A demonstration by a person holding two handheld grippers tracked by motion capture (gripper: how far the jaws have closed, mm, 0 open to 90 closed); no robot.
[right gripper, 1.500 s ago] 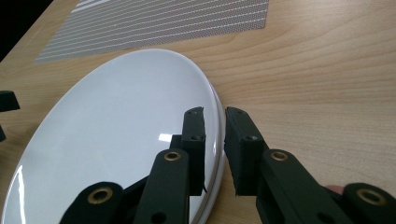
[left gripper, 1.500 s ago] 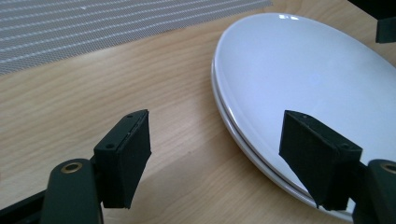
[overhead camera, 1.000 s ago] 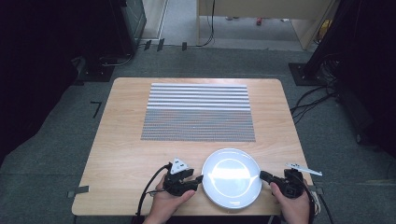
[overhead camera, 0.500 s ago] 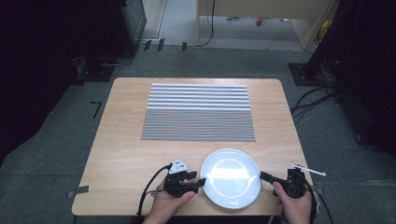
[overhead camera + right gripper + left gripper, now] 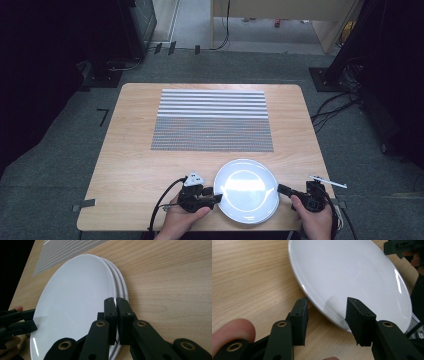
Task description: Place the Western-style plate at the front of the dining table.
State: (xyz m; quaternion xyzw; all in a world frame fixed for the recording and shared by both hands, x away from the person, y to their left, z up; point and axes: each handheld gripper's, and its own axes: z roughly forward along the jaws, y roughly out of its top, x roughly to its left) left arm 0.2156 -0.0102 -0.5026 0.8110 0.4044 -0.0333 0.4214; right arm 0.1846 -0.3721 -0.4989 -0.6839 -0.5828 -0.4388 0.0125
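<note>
Right now I am taking hold of the top plate [image 5: 246, 190] of a small stack [image 5: 119, 287] of white plates, one gripper on each side of it, near my edge of the table [image 5: 130, 150]. My right gripper [image 5: 116, 301] is pinched together on the top plate's rim; that rim lies just ahead of my knuckles, with the two lower rims showing directly beyond my jaws. My left gripper [image 5: 327, 307] is not yet gripping: its jaws stand apart, straddling the near rim, one pad [image 5: 299, 315] over the bare wood outside the plate and the other over the white surface, and I cannot tell whether either pad actually touches the china. So I judge this to be the grasping step, half done. The next move, as I see it, calls for closing my left jaws squarely on the rim, then lifting both hands together and level so the top plate comes away without dragging those under it. Being round, the plate has no long axis to speak of; it lies flat, face up, with the line between my two grips running straight across it from one gripper to the other. Beyond the plates, farther from both my hands, lies the striped placemat [image 5: 212, 120], well apart from the stack.
</note>
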